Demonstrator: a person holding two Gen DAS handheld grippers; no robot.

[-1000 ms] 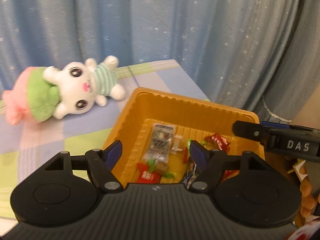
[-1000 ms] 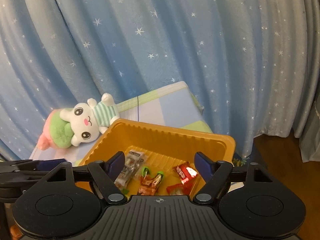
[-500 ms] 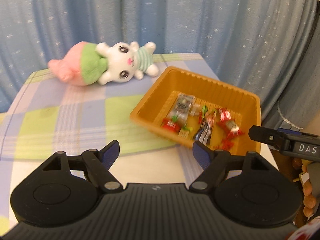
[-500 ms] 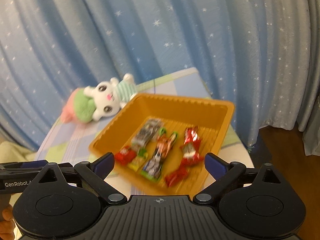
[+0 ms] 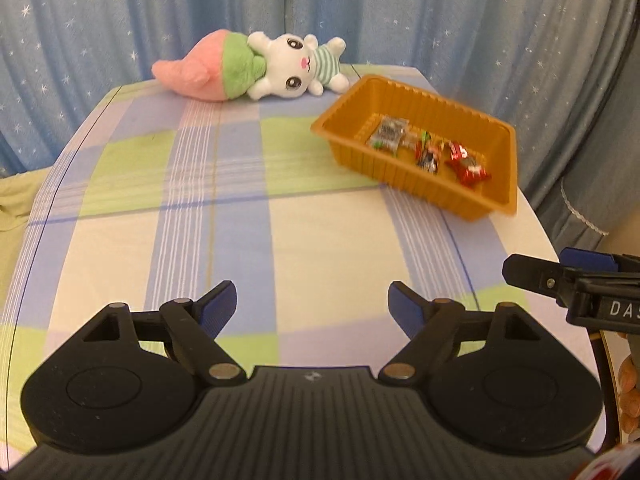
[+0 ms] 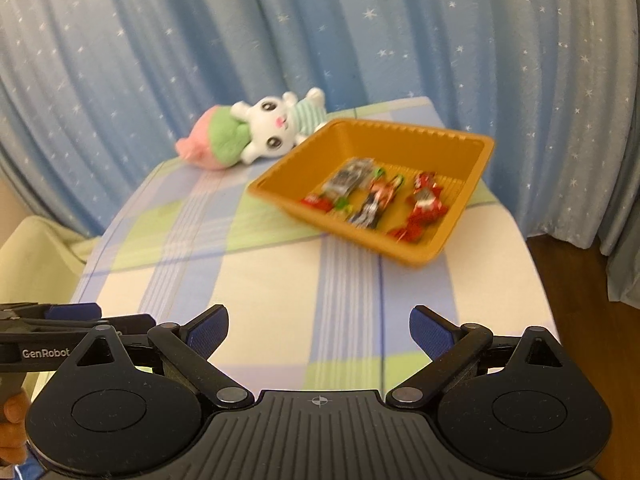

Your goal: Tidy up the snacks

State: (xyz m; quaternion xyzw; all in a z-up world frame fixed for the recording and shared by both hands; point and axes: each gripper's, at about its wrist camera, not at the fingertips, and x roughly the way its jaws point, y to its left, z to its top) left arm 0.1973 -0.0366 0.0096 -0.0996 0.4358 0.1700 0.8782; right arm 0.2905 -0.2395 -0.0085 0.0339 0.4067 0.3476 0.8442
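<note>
An orange plastic tray (image 5: 424, 94) (image 6: 412, 130) stands at the far right of the checked tablecloth. Several wrapped snacks (image 5: 428, 150) (image 6: 372, 196) lie inside it, red, silver and dark wrappers side by side. My left gripper (image 5: 311, 292) hovers over the near part of the table, well short of the tray, open with nothing between its blue pads. My right gripper (image 6: 318, 316) is also back from the tray, open wide and empty. Each gripper shows at the edge of the other's view: the right gripper's tip (image 5: 560, 276) and the left gripper's tip (image 6: 80, 316).
A plush rabbit in a pink and green peach (image 5: 260, 66) (image 6: 256, 132) lies at the back of the table beside the tray. Blue star curtains hang behind. The table edge (image 6: 536, 280) drops to a wooden floor on the right. A cream cushion (image 6: 36, 248) is at the left.
Both grippers have pulled back from over the tray toward the near side of the table. The tray now looks small and far. The right gripper's jaws stand wider than a second ago.
</note>
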